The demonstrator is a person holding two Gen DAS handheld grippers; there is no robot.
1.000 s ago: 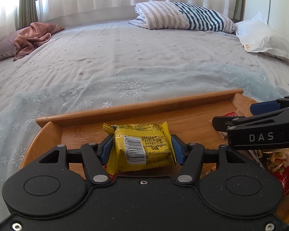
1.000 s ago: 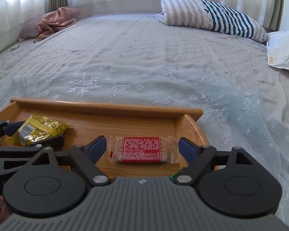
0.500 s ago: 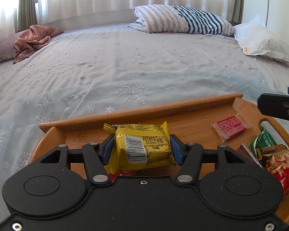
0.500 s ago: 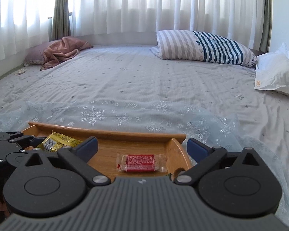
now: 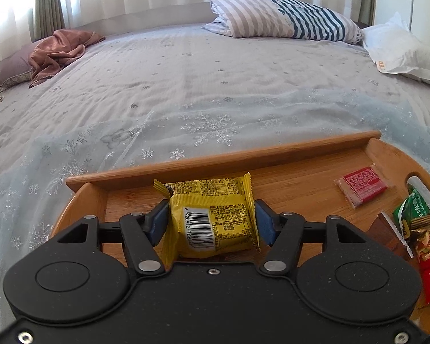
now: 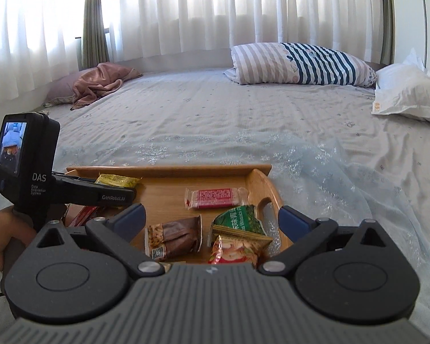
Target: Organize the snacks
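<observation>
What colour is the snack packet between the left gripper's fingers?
Yellow, with a white barcode label: the snack packet, best seen in the left wrist view.

The bed [image 6: 215,120] carries a wooden tray [image 6: 169,168] at its near edge, on a pale snowflake cloth [image 6: 324,166]. Far right lie a striped pillow [image 6: 301,64] and a white bag [image 6: 407,94]; far left, a pink cloth [image 6: 103,84].
</observation>
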